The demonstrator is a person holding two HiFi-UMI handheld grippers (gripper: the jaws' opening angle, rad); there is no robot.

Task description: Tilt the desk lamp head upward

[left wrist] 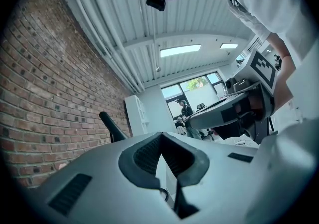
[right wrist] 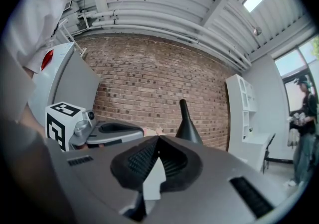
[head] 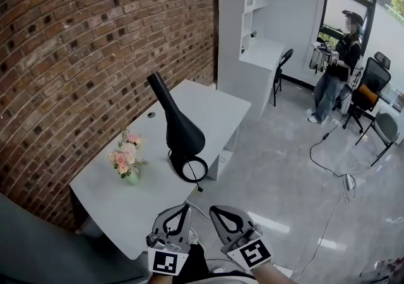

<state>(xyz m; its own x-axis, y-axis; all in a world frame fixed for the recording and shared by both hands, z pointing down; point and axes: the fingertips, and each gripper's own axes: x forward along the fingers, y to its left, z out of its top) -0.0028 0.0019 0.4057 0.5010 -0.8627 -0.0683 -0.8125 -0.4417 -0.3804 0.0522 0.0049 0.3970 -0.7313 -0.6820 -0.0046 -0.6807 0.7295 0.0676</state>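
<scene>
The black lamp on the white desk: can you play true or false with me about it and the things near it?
1. The black lamp stands on the white desk. True.
2. The left gripper is holding the lamp. False: it is shut on nothing, near the desk's front edge and well apart from the lamp.
3. Some pink flowers sit on the desk, left of the lamp in the head view. True.
4. The right gripper is wide open. False: its jaws are together.

A black desk lamp (head: pixel 180 128) stands on a white desk (head: pixel 211 109) beside pink flowers (head: pixel 126 156).
</scene>
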